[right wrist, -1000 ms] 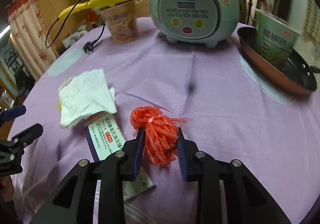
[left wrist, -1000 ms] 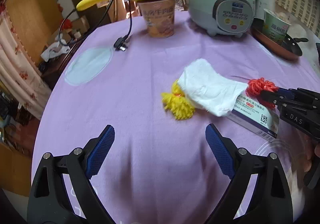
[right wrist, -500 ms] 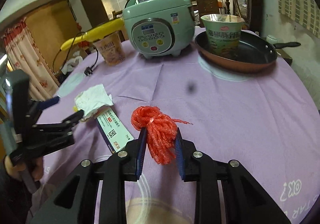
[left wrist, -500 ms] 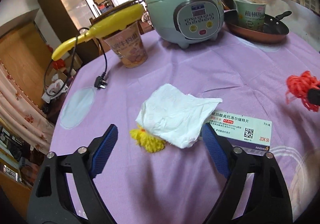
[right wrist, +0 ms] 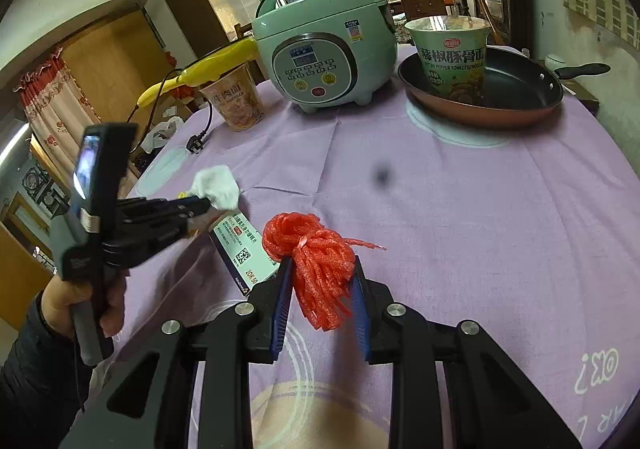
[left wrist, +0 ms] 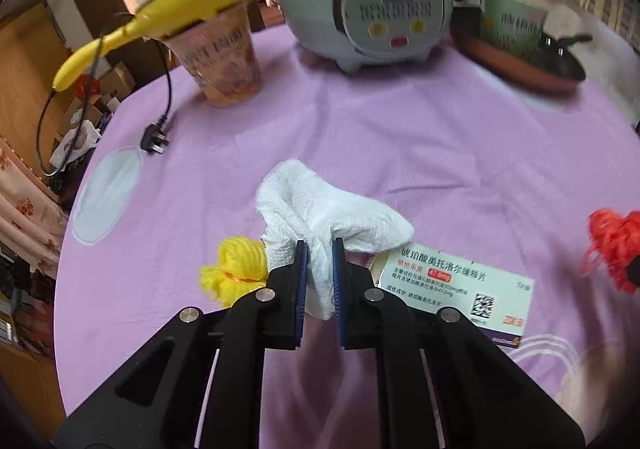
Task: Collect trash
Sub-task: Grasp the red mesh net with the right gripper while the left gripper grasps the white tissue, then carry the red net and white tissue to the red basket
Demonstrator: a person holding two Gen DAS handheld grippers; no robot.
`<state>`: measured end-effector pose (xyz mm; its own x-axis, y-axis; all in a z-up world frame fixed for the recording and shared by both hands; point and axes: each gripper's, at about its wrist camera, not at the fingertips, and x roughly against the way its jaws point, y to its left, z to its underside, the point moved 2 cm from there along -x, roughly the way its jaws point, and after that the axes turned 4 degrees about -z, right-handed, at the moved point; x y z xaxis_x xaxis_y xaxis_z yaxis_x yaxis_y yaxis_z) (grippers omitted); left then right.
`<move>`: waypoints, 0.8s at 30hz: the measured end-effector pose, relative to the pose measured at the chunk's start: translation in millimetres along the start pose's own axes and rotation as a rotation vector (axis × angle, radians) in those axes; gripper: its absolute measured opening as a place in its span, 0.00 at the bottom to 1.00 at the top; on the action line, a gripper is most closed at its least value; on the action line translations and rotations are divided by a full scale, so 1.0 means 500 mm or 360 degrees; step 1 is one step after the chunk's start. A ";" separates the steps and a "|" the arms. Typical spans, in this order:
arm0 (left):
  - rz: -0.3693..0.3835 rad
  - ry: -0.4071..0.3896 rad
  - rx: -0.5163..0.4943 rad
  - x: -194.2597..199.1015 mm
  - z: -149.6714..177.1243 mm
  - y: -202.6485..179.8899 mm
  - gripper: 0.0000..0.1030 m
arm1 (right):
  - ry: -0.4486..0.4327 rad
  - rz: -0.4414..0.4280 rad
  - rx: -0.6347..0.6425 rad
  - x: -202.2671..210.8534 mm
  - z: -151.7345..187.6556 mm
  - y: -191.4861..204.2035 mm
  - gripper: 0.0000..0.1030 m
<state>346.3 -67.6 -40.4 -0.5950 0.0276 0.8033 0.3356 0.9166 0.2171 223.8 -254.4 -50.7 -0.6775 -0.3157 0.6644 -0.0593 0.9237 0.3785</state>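
Note:
My left gripper (left wrist: 318,249) is shut on the near edge of a crumpled white paper towel (left wrist: 320,209) on the purple tablecloth. A yellow string bundle (left wrist: 236,273) lies just left of it and a white medicine box (left wrist: 456,285) just right. My right gripper (right wrist: 320,269) is shut on a red string bundle (right wrist: 316,249) and holds it above the cloth; the bundle also shows at the right edge of the left wrist view (left wrist: 612,245). The left gripper (right wrist: 200,205), towel (right wrist: 216,185) and box (right wrist: 244,249) show at the left of the right wrist view.
At the back stand a green rice cooker (right wrist: 324,53), an orange noodle cup (right wrist: 236,101) with a yellow tool (right wrist: 216,61) on top, and a copper pan (right wrist: 480,93) holding a green noodle cup (right wrist: 452,57). A black plug (left wrist: 154,137) and cord lie at left.
My left gripper has moved forward and closed on the paper towel's edge. My right gripper has lifted the red bundle up and back from the cloth.

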 end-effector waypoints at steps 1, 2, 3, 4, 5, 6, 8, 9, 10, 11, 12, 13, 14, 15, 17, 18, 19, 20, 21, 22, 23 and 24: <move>0.0024 -0.0010 0.0024 0.012 -0.001 0.007 0.13 | 0.0002 -0.0008 -0.0002 0.001 0.001 0.001 0.28; 0.0054 -0.0025 0.0056 0.028 -0.002 0.016 0.13 | 0.0002 -0.0016 -0.0003 0.002 0.001 0.002 0.28; 0.0074 -0.0048 0.0085 0.051 -0.001 0.028 0.13 | 0.0002 -0.0021 -0.0003 0.003 0.001 0.003 0.28; 0.0076 -0.0064 0.0095 0.065 -0.001 0.033 0.13 | 0.0001 -0.0027 -0.0002 0.005 0.002 0.006 0.28; 0.0077 -0.0080 0.0101 0.083 0.003 0.038 0.13 | 0.0001 -0.0035 0.0003 0.006 0.002 0.010 0.28; 0.0082 -0.0091 0.0107 0.104 0.011 0.045 0.13 | 0.0001 -0.0039 0.0013 0.008 0.003 0.014 0.28; 0.0081 -0.0097 0.0111 0.133 0.030 0.053 0.13 | -0.0002 -0.0042 0.0030 0.011 0.004 0.022 0.28; 0.0065 -0.0096 0.0109 0.148 0.046 0.055 0.13 | -0.0002 -0.0049 0.0041 0.014 0.005 0.029 0.28; 0.0049 -0.0090 0.0109 0.156 0.059 0.058 0.13 | -0.0004 -0.0054 0.0054 0.017 0.006 0.038 0.28; 0.0032 -0.0076 0.0113 0.165 0.077 0.062 0.13 | -0.0005 -0.0054 0.0071 0.020 0.007 0.048 0.28; 0.0024 -0.0056 0.0120 0.173 0.095 0.065 0.13 | -0.0004 -0.0049 0.0085 0.023 0.007 0.057 0.28; 0.0020 -0.0042 0.0130 0.180 0.108 0.069 0.13 | -0.0001 -0.0040 0.0103 0.025 0.007 0.068 0.28; 0.0013 -0.0032 0.0145 0.187 0.119 0.074 0.13 | 0.0013 -0.0026 0.0132 0.027 0.010 0.084 0.28; 0.0002 -0.0029 0.0158 0.195 0.130 0.076 0.13 | 0.0028 -0.0021 0.0161 0.030 0.014 0.097 0.27; -0.0035 -0.0042 0.0160 0.215 0.153 0.077 0.13 | 0.0045 -0.0011 0.0223 0.041 0.025 0.124 0.27; -0.0046 -0.0050 0.0163 0.223 0.161 0.077 0.13 | 0.0050 -0.0005 0.0239 0.047 0.030 0.132 0.27; -0.0052 -0.0056 0.0173 0.234 0.173 0.075 0.13 | 0.0058 -0.0001 0.0254 0.054 0.040 0.141 0.27; -0.0051 -0.0055 0.0178 0.244 0.186 0.073 0.13 | 0.0071 0.0000 0.0264 0.061 0.051 0.148 0.27; -0.0066 -0.0052 0.0181 0.251 0.199 0.069 0.13 | 0.0081 0.0002 0.0271 0.066 0.061 0.153 0.27; -0.0074 -0.0055 0.0188 0.257 0.209 0.068 0.13 | 0.0090 0.0003 0.0276 0.072 0.072 0.158 0.27; -0.0069 -0.0060 0.0199 0.265 0.222 0.066 0.13 | 0.0097 0.0004 0.0281 0.078 0.085 0.162 0.27; -0.0063 -0.0065 0.0215 0.275 0.239 0.062 0.13 | 0.0110 0.0004 0.0291 0.085 0.100 0.168 0.27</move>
<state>187.8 12.3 10.6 -0.6360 0.0042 0.7717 0.2116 0.9626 0.1691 153.2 -179.5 -22.9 -0.6264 -0.3217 0.7100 -0.1940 0.9465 0.2577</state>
